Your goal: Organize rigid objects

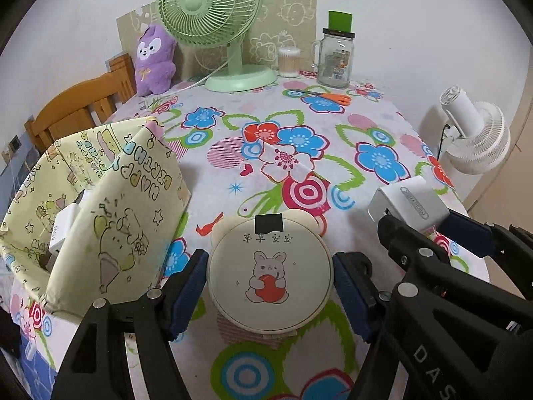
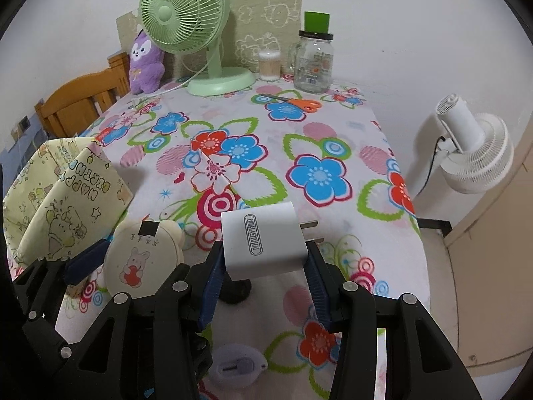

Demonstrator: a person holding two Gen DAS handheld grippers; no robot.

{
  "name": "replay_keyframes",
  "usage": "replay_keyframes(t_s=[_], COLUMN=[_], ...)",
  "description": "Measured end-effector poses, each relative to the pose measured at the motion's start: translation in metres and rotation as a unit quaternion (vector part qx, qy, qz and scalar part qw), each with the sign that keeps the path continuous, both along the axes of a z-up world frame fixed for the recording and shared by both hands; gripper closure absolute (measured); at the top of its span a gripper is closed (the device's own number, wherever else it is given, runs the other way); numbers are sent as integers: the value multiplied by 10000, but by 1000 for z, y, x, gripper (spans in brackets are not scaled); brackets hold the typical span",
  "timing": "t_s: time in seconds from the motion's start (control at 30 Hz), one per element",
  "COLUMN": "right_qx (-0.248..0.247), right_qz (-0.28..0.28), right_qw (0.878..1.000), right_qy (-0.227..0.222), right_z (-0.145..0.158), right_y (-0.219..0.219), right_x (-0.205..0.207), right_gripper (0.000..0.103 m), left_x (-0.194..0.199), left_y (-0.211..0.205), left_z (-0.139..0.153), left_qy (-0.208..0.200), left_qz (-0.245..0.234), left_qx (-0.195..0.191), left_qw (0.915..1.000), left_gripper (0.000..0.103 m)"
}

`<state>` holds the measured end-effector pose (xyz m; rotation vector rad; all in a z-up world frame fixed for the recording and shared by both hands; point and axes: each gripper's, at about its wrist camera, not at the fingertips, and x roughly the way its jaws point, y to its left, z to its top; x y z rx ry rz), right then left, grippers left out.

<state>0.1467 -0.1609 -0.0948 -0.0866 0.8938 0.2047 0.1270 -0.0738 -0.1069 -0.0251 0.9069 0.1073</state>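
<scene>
We see our left claw (image 1: 269, 283) clamped on a round cream compact with bear ears (image 1: 269, 275), printed with four Chinese characters above a rabbit hugging a red apple and patched with black tape, held above the flower-print cloth of the desk (image 1: 333, 133). Our right claw (image 2: 263, 266) grips a white wall charger (image 2: 263, 243) whose label is printed sideways and which we cannot read with certainty, its two prongs pointing right. At the left stands an open pale-yellow cartoon gift bag (image 1: 100, 200) lettered "HAPPY BIRTHDAY", seen upside down.
</scene>
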Motion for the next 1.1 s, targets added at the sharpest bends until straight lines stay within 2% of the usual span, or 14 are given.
replay_keyframes(t_s=[0.47,1.1], right_qx=[34,28], right_qz=[-260,-468], right_qw=[9996,9984], right_qy=[-81,-310], right_z=[16,51], right_y=[-1,6], right_x=[-29,-68], right_gripper=[52,52], left_x=[-24,-58], left_y=[1,5], left_z=[16,53], left_qy=[-135,-332], left_qz=[-154,-559], left_qx=[19,51], left_qw=[9998,9979], left_gripper=[27,27])
